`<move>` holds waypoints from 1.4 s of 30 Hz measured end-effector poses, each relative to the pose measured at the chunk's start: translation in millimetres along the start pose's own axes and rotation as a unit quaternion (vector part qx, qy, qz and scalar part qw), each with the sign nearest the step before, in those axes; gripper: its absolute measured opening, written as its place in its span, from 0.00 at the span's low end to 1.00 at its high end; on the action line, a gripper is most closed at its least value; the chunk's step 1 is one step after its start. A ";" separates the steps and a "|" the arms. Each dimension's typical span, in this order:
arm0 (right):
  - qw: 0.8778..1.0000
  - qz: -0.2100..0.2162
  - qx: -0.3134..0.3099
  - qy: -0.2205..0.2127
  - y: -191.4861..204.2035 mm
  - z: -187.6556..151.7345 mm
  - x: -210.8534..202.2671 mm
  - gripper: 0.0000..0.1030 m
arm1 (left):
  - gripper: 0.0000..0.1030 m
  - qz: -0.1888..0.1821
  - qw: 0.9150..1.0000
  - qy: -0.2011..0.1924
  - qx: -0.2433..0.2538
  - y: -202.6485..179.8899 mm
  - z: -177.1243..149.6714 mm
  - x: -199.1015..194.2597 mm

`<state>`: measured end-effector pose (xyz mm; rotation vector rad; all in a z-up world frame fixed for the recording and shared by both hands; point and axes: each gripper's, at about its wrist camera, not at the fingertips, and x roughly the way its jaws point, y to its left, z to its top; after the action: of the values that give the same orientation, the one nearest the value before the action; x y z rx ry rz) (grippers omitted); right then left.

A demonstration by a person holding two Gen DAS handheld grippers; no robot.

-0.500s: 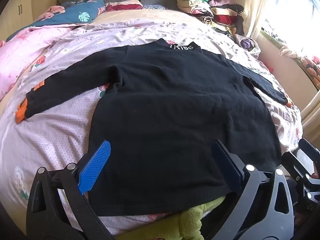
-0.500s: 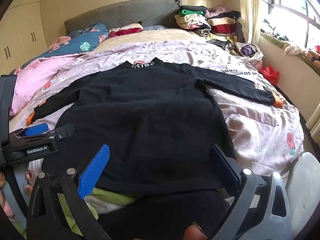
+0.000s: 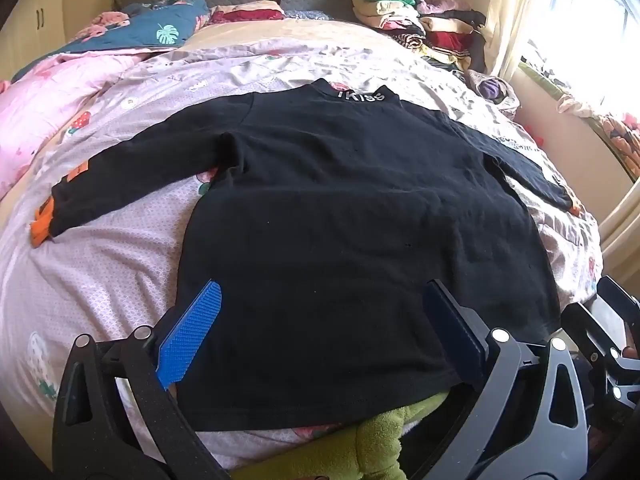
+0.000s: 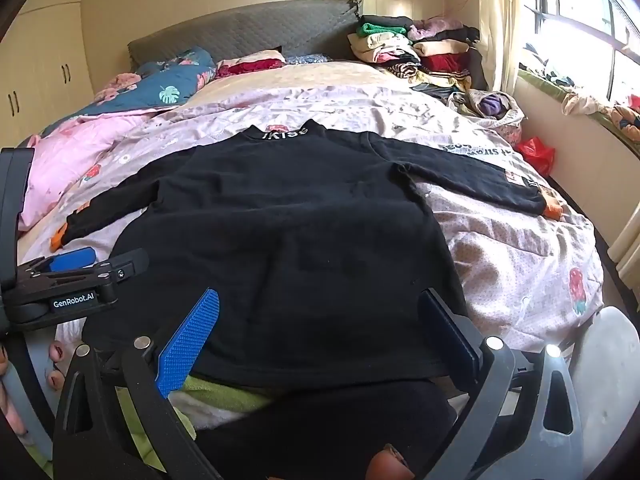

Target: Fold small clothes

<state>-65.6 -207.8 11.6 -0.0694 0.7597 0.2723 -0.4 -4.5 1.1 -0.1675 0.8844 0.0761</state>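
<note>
Nearest, the left gripper [image 3: 320, 336] and right gripper [image 4: 316, 332] hover over the hem of a black long-sleeved shirt [image 3: 360, 216], both sets of fingers spread wide and holding nothing. The shirt lies flat on the bed [image 3: 104, 272], collar away, both sleeves spread outward. A good first fold probably means pinching one sleeve cuff and carrying it across the body; bare quilt on both sides leaves room, with stacked clothes [image 4: 416, 48] only near the distant headboard.
</note>
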 end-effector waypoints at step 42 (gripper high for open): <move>1.000 0.004 -0.003 0.000 5.3 0.0 1.2 0.96 | 0.92 -0.003 1.000 -0.001 0.004 -2.4 -0.7 -0.9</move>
<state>-66.1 -202.4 10.9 -0.0725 0.7599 0.2826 -1.1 -7.0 1.6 -0.1628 0.8819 0.0661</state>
